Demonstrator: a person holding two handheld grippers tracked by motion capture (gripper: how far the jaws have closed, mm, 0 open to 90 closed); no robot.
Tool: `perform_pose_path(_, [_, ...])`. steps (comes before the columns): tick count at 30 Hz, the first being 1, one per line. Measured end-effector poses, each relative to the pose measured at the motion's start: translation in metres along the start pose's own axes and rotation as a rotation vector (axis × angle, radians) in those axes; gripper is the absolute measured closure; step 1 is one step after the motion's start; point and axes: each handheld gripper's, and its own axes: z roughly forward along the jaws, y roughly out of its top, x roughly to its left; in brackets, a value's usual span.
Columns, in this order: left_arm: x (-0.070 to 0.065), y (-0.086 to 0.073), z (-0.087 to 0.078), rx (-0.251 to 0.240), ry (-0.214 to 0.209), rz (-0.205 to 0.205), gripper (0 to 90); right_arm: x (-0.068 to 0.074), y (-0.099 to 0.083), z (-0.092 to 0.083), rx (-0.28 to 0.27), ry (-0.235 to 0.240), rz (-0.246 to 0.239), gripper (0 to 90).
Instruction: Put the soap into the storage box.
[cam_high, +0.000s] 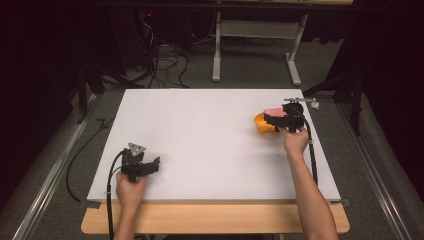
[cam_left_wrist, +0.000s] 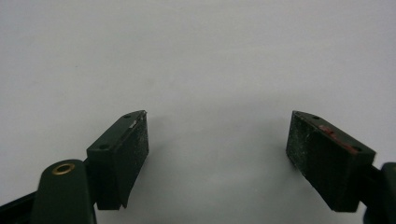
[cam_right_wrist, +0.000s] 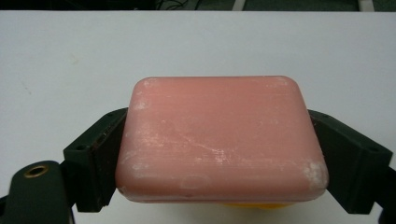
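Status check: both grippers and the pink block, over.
Left gripper open, idle over bare white table. Right gripper shut on pink block, above the orange dish. Nothing in the way.

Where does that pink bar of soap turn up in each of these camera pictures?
High view: pink soap bar at the table's right far side, in the right gripper, over an orange dish.
Right gripper view: soap centre frame, clamped between both jaws.
Left gripper view: not there.
Shared landmark: white table top.
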Motion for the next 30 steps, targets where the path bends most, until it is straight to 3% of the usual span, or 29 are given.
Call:
perform_pose_path(5, [0.0,0.0,0.0,-0.003,0.0,-0.004,21.3,-0.002,-0.004,0.015,0.048,-0.031,0.008,13.8])
perform_pose_path(30, [0.0,0.0,0.0,-0.001,-0.003,-0.007,21.2,0.004,-0.004,0.036,0.089,-0.084,0.001,13.7])
